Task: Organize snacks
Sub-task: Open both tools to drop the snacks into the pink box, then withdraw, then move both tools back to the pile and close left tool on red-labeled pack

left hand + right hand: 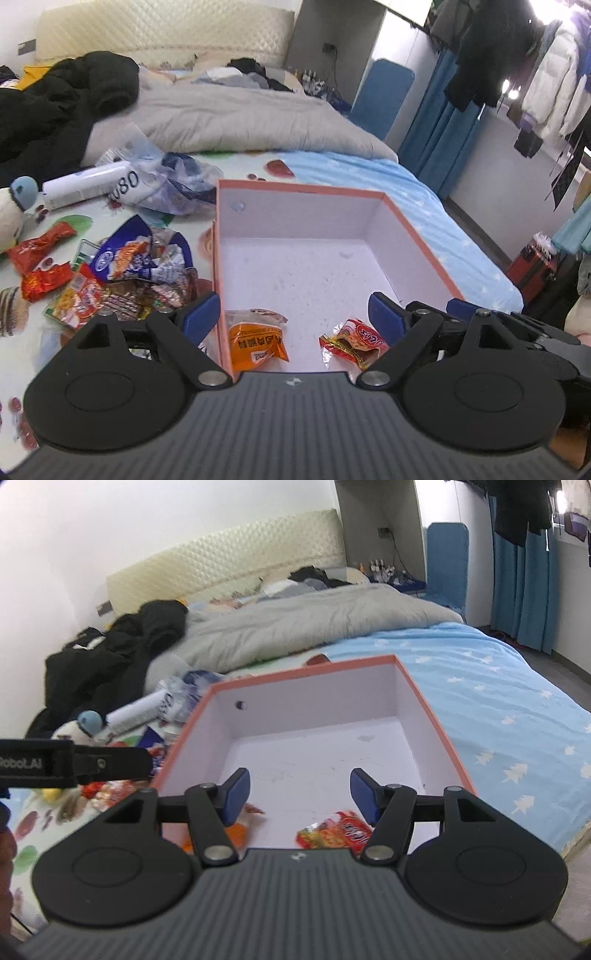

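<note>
I am looking down into the orange-edged box sitting on the bed, and only two snacks are lying on its white floor so far: an orange packet near the left wall and a red packet toward the right, well apart from each other. The rest of the floor is showing bare, so I am judging the sorting as barely started.

The bulk of the work is waiting just beside the box on its left: a loose pile of snack packets in red, blue and yellow wrappers, overlapping one another on the printed sheet. They are lying tangled, so picking one cleanly could drag a neighbour along.

My left gripper is hovering over the near edge of the box with its fingers standing wide apart and nothing between them; one finger is outside the left wall and the other is over the inside. My right gripper is also over the box, fingers apart and empty, with the red packet lying below them.

Further out, a white tube and a crumpled clear bag are lying behind the pile, a plush toy is sitting at the far left, and a grey quilt and a black jacket are heaped beyond. None of these is blocking the way from pile to box; the box's own left wall is the thing I am having to clear.
</note>
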Demonstrator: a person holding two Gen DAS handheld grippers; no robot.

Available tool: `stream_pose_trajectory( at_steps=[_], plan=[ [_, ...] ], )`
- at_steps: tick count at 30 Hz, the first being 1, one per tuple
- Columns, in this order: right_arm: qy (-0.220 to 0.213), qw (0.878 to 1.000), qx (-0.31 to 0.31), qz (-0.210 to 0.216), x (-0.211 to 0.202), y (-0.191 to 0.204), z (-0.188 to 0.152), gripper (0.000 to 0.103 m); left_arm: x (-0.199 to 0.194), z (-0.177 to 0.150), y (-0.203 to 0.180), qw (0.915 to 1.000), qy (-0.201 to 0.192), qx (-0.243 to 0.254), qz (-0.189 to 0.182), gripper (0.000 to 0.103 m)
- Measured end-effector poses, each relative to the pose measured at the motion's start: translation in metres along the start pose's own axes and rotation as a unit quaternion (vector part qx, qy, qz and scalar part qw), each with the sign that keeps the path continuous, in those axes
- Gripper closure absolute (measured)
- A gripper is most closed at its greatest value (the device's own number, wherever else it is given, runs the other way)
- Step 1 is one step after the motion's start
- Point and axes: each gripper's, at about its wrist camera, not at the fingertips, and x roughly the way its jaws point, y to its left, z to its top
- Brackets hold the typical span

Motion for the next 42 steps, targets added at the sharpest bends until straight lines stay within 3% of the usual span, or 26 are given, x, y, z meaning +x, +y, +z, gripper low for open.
stream_pose_trajectory(
  at_steps=[12,24,42],
  plan=[
    [-0.039,0.998,-0.021,0.043,-0.052,0.039,-0.009,0.041,-0.064,-0.028,0.018,0.9992,-0.035,-0.006,0.018,0.013],
    [-0.037,0.996,-0.035,0.075,-0.076,0.067,-0.029,0.041,-0.123,-0.066,0.037,0.9973,-0.059,-0.016,0.041,0.013],
    [-0.006,0.992,-0.075,0.102,-0.104,0.110,-0.077,0.041,-0.170,-0.119,0.081,0.9921,-0.052,-0.072,0.088,0.013]
  ],
)
